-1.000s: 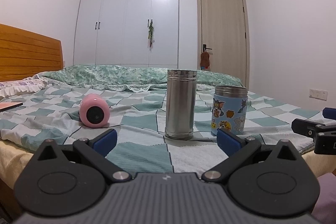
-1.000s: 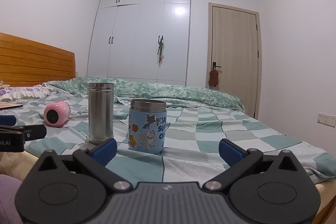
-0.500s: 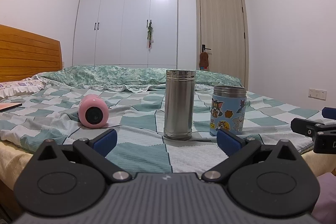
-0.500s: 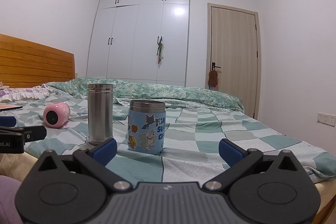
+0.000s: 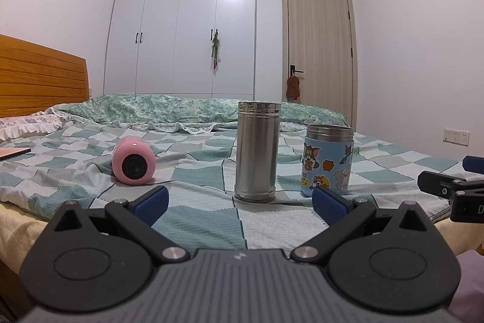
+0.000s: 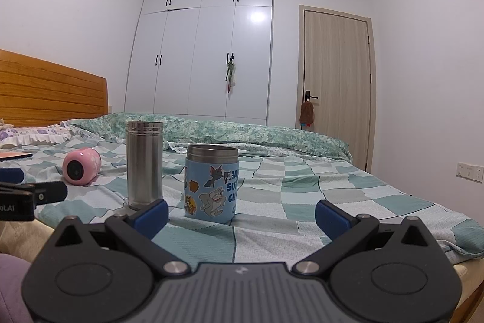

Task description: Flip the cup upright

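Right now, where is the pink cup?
The pink cup lies on its side on the checked bed cover, left of the steel flask in both views, apart from it.

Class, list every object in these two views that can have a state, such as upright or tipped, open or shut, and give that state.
pink cup: lying on its side on the bed
steel flask: upright
cartoon cup: upright
left gripper: open, empty
right gripper: open, empty
door: shut
wardrobe doors: shut
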{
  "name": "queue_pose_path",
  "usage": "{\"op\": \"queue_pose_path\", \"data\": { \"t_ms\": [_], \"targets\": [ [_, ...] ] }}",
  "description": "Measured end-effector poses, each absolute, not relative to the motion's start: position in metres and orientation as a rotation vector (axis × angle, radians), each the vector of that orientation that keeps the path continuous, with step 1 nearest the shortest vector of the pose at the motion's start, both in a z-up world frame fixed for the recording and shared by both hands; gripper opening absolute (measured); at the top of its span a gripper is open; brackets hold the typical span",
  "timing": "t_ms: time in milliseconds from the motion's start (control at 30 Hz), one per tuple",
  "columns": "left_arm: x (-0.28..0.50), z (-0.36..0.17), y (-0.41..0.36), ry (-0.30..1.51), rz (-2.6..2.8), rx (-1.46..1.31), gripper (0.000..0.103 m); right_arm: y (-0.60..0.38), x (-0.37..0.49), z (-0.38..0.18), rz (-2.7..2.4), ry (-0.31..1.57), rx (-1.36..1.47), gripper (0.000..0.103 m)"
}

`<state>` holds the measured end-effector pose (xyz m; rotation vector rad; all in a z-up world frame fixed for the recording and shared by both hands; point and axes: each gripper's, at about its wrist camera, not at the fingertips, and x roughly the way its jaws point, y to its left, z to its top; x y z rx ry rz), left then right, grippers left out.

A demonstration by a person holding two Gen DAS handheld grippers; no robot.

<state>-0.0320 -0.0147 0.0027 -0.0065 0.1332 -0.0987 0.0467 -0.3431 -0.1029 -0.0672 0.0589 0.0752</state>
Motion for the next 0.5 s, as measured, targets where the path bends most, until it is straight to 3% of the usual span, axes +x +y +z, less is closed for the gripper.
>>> {"op": "queue_pose_path", "data": {
  "t_ms": [500],
  "targets": [
    [-0.0323,0.0026,-0.0177,0.129,-0.103,-0.007,0.103,-0.3429,0.047,-0.1021,0.075,0.058,-0.067,0.103]
  ]
}}
